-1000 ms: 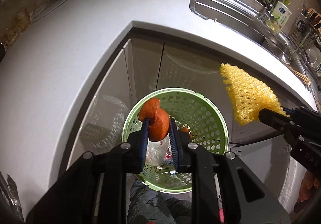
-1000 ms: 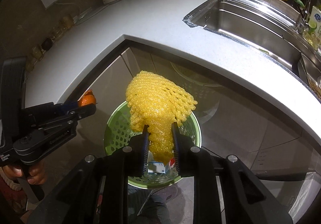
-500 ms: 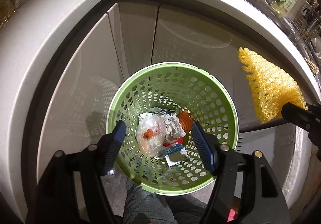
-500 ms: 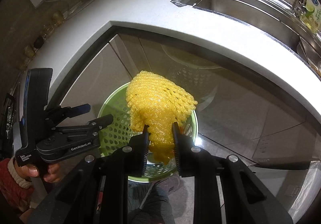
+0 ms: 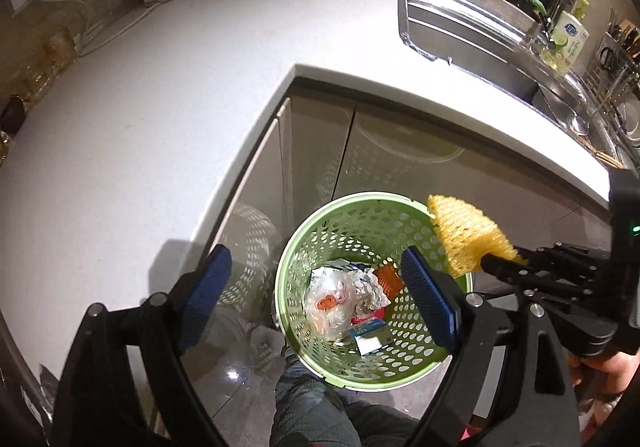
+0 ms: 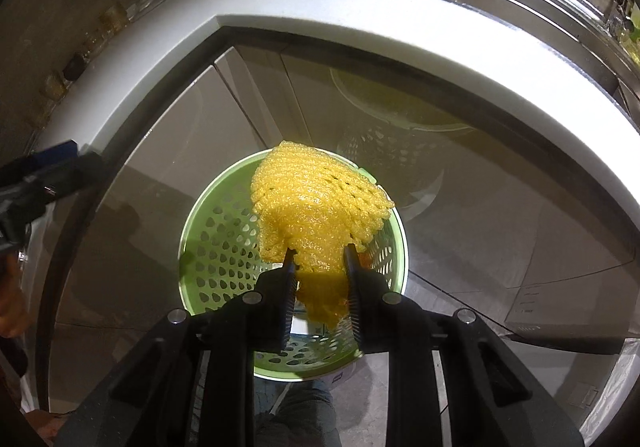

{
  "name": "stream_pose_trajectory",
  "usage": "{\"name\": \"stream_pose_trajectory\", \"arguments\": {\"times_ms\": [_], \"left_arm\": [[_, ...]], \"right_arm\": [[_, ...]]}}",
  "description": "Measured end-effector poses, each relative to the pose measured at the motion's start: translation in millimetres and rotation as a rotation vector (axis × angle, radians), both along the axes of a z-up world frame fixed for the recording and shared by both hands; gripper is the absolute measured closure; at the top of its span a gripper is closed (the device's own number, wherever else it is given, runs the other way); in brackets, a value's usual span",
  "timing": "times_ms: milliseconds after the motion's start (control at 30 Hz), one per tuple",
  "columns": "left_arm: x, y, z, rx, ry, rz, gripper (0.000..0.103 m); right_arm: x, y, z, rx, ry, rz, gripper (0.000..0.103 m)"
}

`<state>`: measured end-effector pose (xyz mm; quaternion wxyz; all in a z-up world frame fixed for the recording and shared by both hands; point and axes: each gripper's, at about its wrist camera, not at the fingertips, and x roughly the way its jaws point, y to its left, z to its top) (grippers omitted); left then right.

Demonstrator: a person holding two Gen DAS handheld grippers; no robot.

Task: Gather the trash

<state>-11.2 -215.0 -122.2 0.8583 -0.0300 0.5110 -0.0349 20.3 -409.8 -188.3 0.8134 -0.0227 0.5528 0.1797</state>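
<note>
your right gripper (image 6: 319, 259) is clamped on the yellow foam net (image 6: 316, 207), pinching its narrow lower end; the wide meshed part fans out ahead of the fingers, directly over the green basket (image 6: 216, 247). from the left wrist view the net (image 5: 466, 237) hangs at the basket's right rim (image 5: 360, 201), just above the opening.

your left gripper (image 5: 320, 295) is spread wide with nothing between its blue pads (image 5: 428, 297), and sits above the basket's left half.

handling, judging by the look: the net is very light, soft and springy, not fragile. it likely won't drop cleanly, since the mesh can catch on the toothed fingers or drift sideways. the grip on the bunched end looks fine. i'd get it lower into the basket before you let go, and open fully.

already in the basket: crumpled clear plastic bag (image 5: 336, 299), orange peel (image 5: 388, 277), small blue-white carton (image 5: 370, 337).

the white counter (image 5: 160, 127) shows no loose trash in these views, though the far edges are hard to read.
</note>
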Motion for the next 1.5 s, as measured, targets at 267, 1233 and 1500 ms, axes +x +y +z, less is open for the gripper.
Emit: {"name": "stream_pose_trajectory", "arguments": {"times_ms": [267,1233,1500], "left_arm": [[-1,8,16,0.042,-0.028,0.027,0.012],[-29,18,101,0.095,-0.165,0.239,0.008],[-40,26,116,0.117,-0.203,0.278,0.008]], "right_arm": [[2,14,-46,-0.058,0.091,0.035,0.029],[-29,16,143,0.004,-0.216,0.006,0.003],[-40,28,154,0.019,-0.249,0.022,0.003]]}}
